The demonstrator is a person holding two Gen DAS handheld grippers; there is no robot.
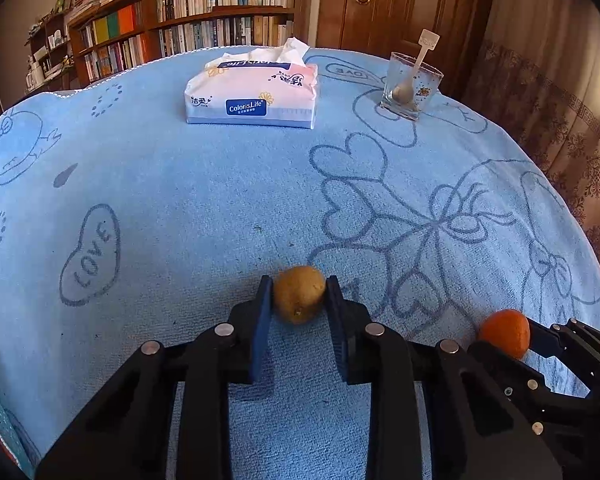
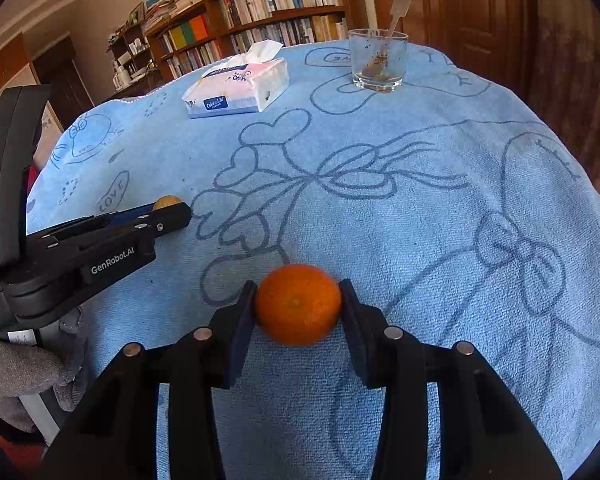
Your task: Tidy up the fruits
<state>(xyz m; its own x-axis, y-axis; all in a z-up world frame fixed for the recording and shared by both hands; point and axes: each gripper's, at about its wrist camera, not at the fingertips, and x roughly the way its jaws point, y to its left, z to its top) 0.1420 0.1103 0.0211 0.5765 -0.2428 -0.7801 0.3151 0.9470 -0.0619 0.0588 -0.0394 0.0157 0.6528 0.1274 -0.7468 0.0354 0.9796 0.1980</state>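
**Two small fruits, one in each set of jaws**

The left gripper (image 1: 299, 300) has its jaws closed on a kiwi (image 1: 300, 294), the blue pads pressing its flanks across the middle, with the fruit at or just above the blue towel (image 1: 180, 208); I cannot tell whether it touches. The right gripper (image 2: 298, 306) has its jaws clamped on an orange (image 2: 298, 305), likewise across its widest part, low over the cloth and to the right of the kiwi.

Both fruits are probably light. The kiwi looks dull and fuzzy, so it should not slip, but it is likely soft and will bruise under a hard squeeze. The orange has a glossier, firmer rind with some give; being round, it could roll once released, so it wants setting down gently. Holding each across the middle, as now, seems the soundest hold.

The surface is covered by the towel, printed with hearts, bows and "LOVE" bubbles; its pile should damp rolling. Farther back stand a tissue pack (image 1: 252, 92) and a glass (image 1: 410, 86) holding a spoon, well apart from the fruits. No bowl or tray is visible. Beyond are bookshelves (image 1: 204, 12) and a wooden door (image 1: 400, 0).
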